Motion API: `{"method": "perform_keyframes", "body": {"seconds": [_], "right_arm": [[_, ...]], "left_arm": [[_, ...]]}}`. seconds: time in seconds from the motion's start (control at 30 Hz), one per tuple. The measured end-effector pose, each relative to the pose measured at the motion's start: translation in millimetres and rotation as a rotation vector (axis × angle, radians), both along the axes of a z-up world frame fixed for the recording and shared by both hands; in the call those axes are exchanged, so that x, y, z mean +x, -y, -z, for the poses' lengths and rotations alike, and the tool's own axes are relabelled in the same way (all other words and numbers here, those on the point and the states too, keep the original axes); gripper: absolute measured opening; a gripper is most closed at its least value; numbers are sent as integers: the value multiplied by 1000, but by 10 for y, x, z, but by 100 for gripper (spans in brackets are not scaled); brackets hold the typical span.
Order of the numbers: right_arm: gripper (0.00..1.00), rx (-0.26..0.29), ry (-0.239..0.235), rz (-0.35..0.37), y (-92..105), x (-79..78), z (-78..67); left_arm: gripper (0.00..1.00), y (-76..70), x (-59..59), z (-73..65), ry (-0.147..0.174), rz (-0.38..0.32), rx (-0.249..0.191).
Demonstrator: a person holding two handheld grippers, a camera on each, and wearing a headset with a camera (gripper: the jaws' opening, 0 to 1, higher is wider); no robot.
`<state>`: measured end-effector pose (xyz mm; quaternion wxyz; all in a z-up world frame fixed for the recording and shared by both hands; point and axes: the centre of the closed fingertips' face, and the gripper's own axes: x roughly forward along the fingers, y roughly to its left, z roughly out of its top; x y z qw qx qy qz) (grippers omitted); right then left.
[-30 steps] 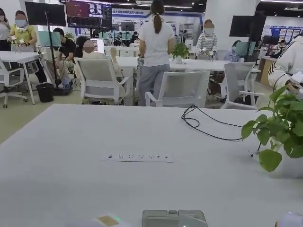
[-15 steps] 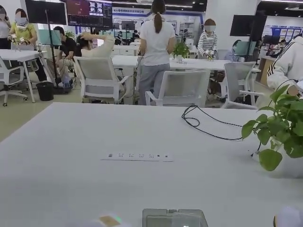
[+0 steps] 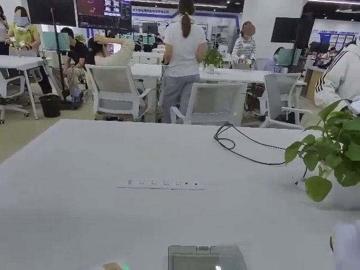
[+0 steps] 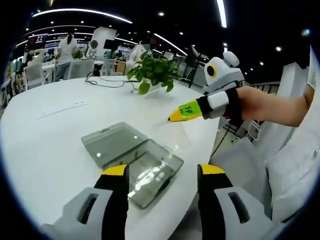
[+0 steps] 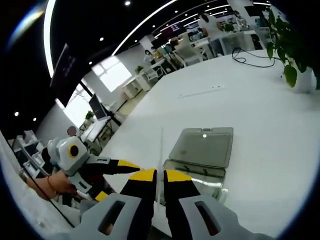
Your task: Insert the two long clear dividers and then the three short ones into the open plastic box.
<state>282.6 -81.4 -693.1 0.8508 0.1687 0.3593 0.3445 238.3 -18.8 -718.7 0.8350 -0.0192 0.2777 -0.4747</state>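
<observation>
1. Grip: the right gripper [image 5: 160, 176] has its jaws closed almost together on the lower edge of a clear divider [image 5: 161, 150]. In the right gripper view we see the divider edge-on, as a thin line rising toward 12 o'clock.
2. The left gripper [image 4: 162, 171] hangs over the near table [image 3: 84, 169] edge with its jaws spread wide and nothing between them.
3. We judge the divider to be light, thin and stiff enough to stand from a pinch. It is probably slick and springy too, so a hard squeeze or a skewed push could make it bow or slip. We cannot tell whether it is a long one or a short one.
4. We would hold it at mid-length, near one long edge, leaving the opposite edge free to enter the box slots.
5. The open plastic box [image 4: 135, 162] lies at about 1 o'clock from the right gripper. Its lid [image 5: 204, 146] is folded flat on the far side and the tray [image 5: 195, 184] sits nearest the jaws.
6. The tray looks bare, though a clear divider inside it would be hard for us to make out.
7. Beyond the box, a socket strip [image 3: 163, 183] sits at 12 o'clock. A black cable [image 3: 242, 147] and a potted plant [image 3: 326, 154] lie toward 2 o'clock.
</observation>
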Motion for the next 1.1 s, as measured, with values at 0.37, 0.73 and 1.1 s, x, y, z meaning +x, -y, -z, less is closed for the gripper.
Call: {"method": "perform_keyframes", "body": {"seconds": [0.37, 0.73, 1.1], "right_arm": [[7, -63, -52, 13, 131, 102, 25], [7, -145, -226, 43, 196, 103, 189], [7, -219, -475, 39, 194, 16, 525]], "left_arm": [[72, -100, -74, 111, 61, 105, 46], [93, -144, -154, 215, 97, 207, 67], [93, -207, -165, 279, 100, 257, 73]]}}
